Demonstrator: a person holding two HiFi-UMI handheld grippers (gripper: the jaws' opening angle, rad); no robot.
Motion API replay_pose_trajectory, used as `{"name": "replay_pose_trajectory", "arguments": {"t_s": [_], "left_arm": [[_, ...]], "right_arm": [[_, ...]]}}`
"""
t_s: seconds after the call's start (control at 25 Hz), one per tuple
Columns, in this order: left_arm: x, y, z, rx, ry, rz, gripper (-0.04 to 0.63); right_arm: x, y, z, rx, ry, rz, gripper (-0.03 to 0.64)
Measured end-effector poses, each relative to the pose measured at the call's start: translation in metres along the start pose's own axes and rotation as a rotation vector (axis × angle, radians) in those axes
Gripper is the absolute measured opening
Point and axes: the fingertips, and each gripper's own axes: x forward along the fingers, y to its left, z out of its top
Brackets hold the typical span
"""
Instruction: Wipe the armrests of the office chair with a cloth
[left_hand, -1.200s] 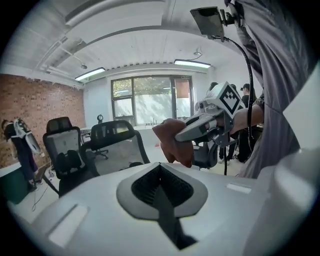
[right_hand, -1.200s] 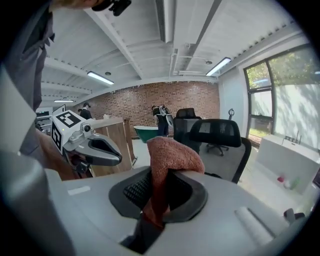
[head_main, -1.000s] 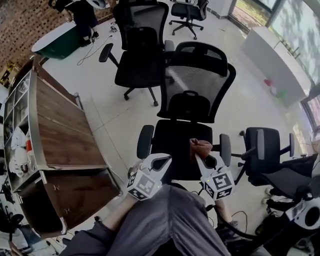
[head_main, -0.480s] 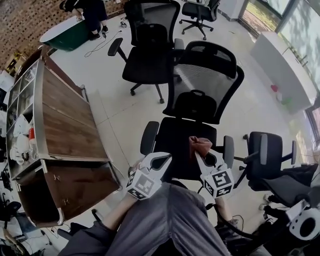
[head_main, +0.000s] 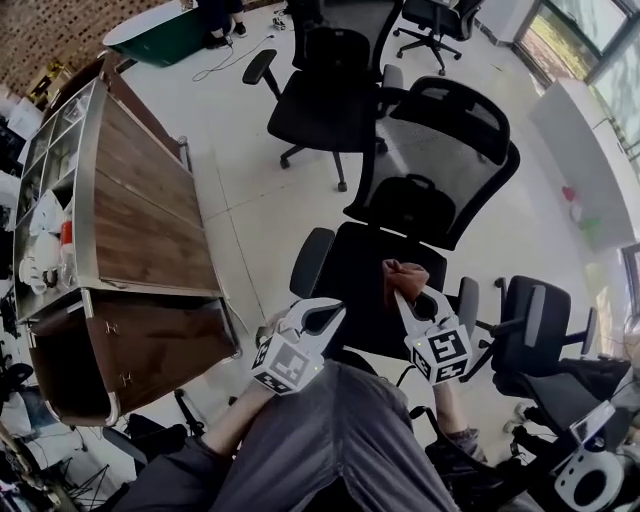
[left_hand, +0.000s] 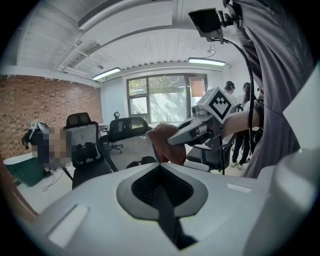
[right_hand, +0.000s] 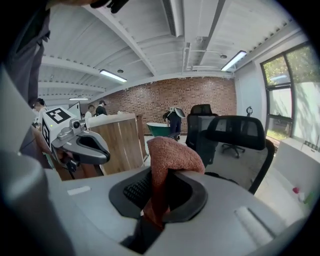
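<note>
A black mesh office chair (head_main: 400, 250) stands right in front of me, its left armrest (head_main: 310, 262) and right armrest (head_main: 467, 306) on either side of the seat. My right gripper (head_main: 412, 290) is shut on a rust-brown cloth (head_main: 404, 274), held above the seat near the right armrest; the cloth (right_hand: 167, 165) bulges out of the jaws. My left gripper (head_main: 318, 318) is shut with nothing in it, hanging over the seat's front edge beside the left armrest. From the left gripper view the cloth (left_hand: 167, 145) and right gripper (left_hand: 192, 132) show ahead.
A long wooden counter (head_main: 130, 220) with open shelves runs along the left. More black chairs stand behind (head_main: 325, 95) and at the right (head_main: 535, 320). A white counter (head_main: 590, 150) is far right. My legs in grey trousers (head_main: 340, 440) fill the bottom.
The view has shifted so the chair sits lower and further right in the head view. Both grippers keep their places near the seat, with the cloth still held.
</note>
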Motion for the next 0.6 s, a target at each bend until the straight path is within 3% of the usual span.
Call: {"name": "replay_pose_trajectory", "arguments": {"t_s": [0.36,0.6], "left_arm": [[-0.025,0.028,-0.049,-0.100,0.088,0.127,0.015],[-0.051,0.032,-0.109,-0.218,0.173,0.216,0.015]], "right_arm": [[0.103,0.002,-0.020,-0.065,0.102,0.167,0.044],[0.211,0.004,-0.067,-0.136,0.214,0.246,0.044]]}}
